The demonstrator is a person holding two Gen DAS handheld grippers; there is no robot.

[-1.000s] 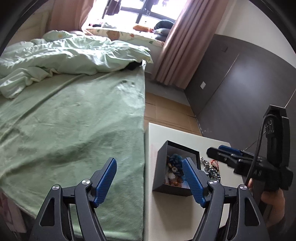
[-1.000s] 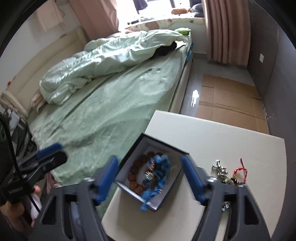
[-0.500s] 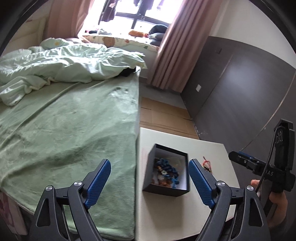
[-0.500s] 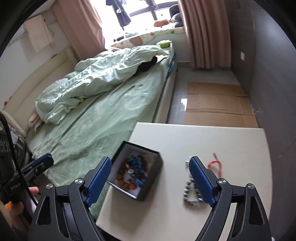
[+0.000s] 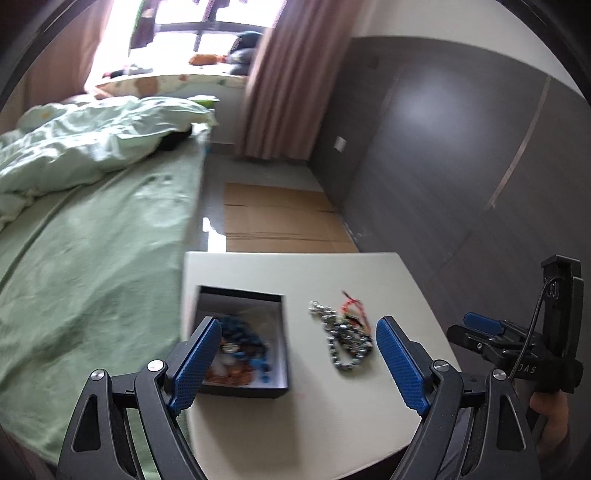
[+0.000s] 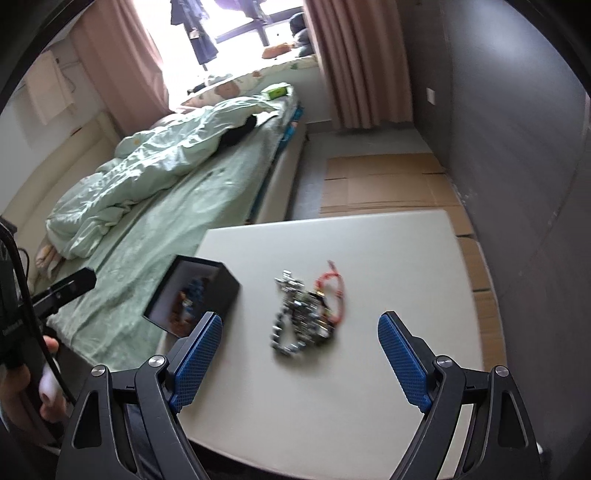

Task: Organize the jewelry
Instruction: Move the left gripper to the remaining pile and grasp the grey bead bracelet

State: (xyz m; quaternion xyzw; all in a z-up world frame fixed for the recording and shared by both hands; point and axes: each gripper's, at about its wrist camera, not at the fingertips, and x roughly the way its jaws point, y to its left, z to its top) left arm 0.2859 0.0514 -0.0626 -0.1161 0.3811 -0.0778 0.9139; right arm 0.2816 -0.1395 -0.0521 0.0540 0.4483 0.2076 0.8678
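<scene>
Both grippers have pulled back from the open black square box. The left gripper and right gripper are spread, grasping nothing. The silver chain and red cord pile, at 3 o'clock of the box, is probably next.

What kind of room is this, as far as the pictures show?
Most likely a bedroom in a home. A bed with a rumpled green duvet stands beside the white table, and pink curtains hang at a bright window.

Home bedroom: bed, curtains.
</scene>
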